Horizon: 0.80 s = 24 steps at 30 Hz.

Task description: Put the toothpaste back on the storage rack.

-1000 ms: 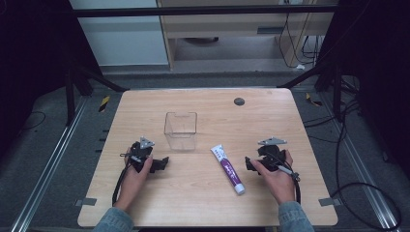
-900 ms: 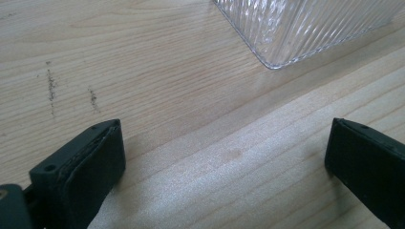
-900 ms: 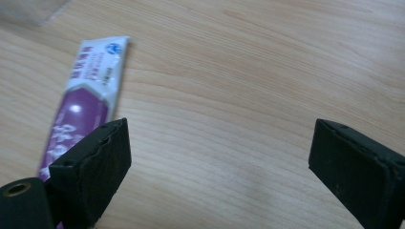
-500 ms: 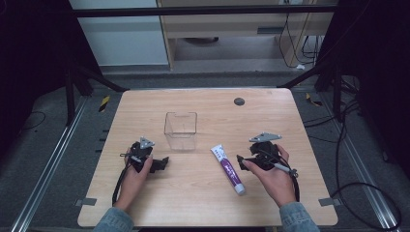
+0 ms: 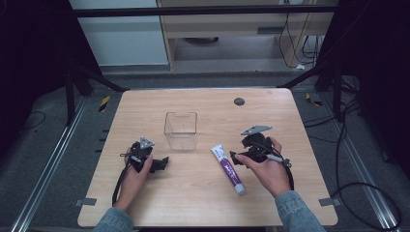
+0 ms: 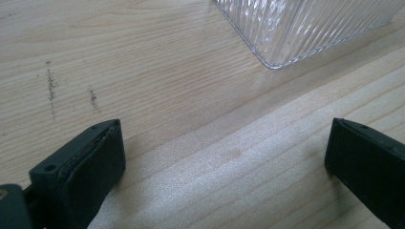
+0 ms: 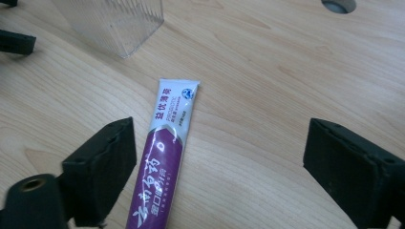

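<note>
A purple and white toothpaste tube (image 5: 227, 169) lies flat on the wooden table (image 5: 203, 203), right of centre, cap toward the front edge. My right gripper (image 5: 237, 157) hovers just right of it, tilted down. In the right gripper view the tube (image 7: 165, 157) lies on the wood between the jaws, close to the left one, untouched. The right gripper (image 7: 219, 157) is open and its jaws have just been opening. My left gripper (image 5: 162, 164) rests on the table at the left, open, with bare wood between its jaws (image 6: 224, 152).
A clear ribbed plastic container (image 5: 181, 130) stands upright at mid-table, between and slightly beyond both grippers; its corner (image 6: 305, 28) is just ahead of the left jaws. A dark round hole (image 5: 239, 101) sits in the far table top. Black frame legs flank the table.
The right hand has lifted off the table and moved left toward the toothpaste tube. The left hand and its gripper have stayed put. The tube and the container have not moved.
</note>
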Tool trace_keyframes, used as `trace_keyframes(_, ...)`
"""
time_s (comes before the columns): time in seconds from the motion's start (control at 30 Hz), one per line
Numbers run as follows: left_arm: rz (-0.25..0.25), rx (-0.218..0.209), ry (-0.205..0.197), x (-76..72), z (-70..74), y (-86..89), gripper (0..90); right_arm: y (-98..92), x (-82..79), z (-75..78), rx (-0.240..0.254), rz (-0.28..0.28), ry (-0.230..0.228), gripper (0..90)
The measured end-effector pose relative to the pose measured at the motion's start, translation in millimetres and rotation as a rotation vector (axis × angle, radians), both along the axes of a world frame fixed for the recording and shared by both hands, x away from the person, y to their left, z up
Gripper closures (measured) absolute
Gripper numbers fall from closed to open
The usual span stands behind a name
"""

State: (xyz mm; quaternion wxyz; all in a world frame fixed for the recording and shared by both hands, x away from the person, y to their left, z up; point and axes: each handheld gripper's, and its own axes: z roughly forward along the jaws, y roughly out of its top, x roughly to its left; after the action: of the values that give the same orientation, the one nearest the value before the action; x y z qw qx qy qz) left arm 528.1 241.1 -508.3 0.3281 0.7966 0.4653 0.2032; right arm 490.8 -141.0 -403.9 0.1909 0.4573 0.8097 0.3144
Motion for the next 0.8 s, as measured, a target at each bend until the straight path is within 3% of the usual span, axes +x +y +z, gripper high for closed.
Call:
trace_keyframes(0.03, 0.0, 0.0, 0.0, 0.0, 0.0, 0.0, 0.0, 2.3, 3.0, -1.5, -0.001, 0.015, 0.016, 6.9)
trace_keyframes(0.23, 0.0, 0.0, 0.0, 0.0, 0.0, 0.0, 0.0, 6.7, 9.2, -4.1, -0.019, 0.037, 0.01, 7.0)
trace_keyframes(0.43, 0.0, 0.0, 0.0, 0.0, 0.0, 0.0, 0.0, 8.3, 13.8, -3.8, -0.034, 0.035, 0.019, 16.6)
trace_keyframes(0.6, 0.0, 0.0, 0.0, 0.0, 0.0, 0.0, 0.0, 15.7, 18.2, -5.4, -0.045, 0.031, 0.046, 28.0)
trace_keyframes(0.8, 0.0, 0.0, 0.0, 0.0, 0.0, 0.0, 0.0, 24.9, 21.4, -9.5, -0.051, 0.047, 0.079, 35.5)
